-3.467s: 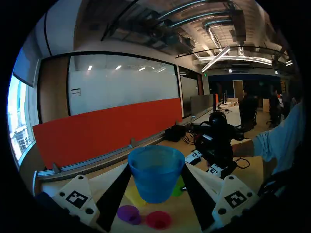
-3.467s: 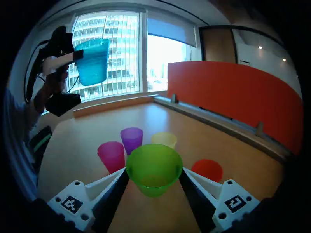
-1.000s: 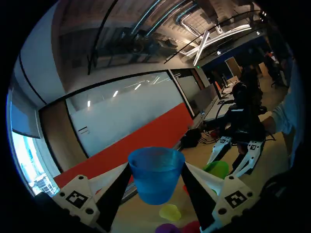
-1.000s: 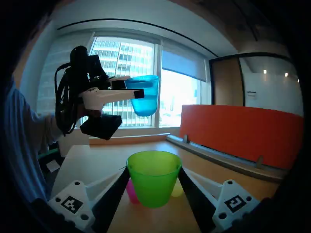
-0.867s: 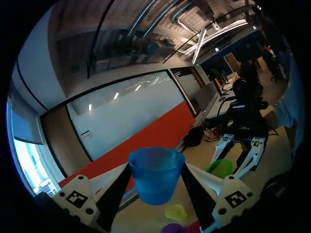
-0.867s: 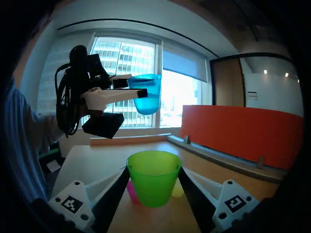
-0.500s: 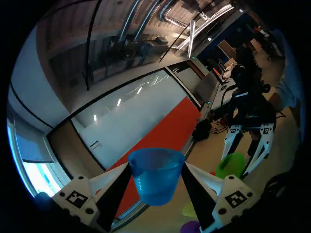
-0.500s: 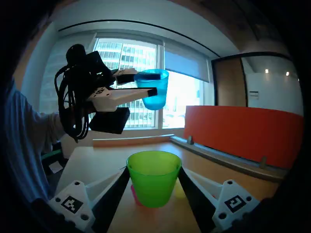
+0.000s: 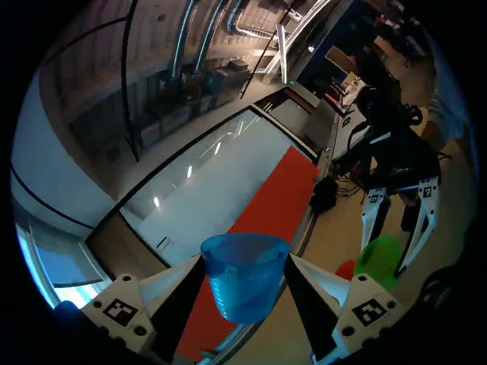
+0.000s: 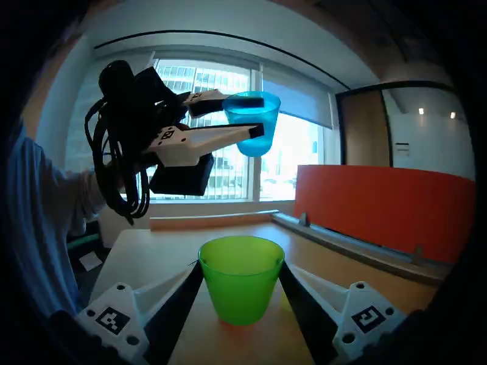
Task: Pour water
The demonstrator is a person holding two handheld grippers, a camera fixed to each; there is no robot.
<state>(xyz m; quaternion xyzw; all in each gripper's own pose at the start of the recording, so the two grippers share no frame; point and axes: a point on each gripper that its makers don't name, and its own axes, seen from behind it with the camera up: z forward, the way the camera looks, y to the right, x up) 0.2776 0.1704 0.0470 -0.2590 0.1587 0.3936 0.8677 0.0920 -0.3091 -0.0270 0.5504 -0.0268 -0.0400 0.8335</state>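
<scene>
Blue cup (image 9: 245, 277) sat clamped between both fingers of the left gripper (image 9: 243, 267), raised high above the wooden table (image 10: 329, 258). The right gripper (image 10: 241, 277) pinched a green cup (image 10: 241, 292) lower down, over the tabletop. Beyond them ran an orange partition (image 10: 389, 207) and a bright window (image 10: 286, 158). Whether either translucent cup held water could not be told.

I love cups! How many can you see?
3: a blue cup in the left tongs, a green cup in the right tongs, a red cup partly hidden by the green one. Others may hide behind them.
</scene>
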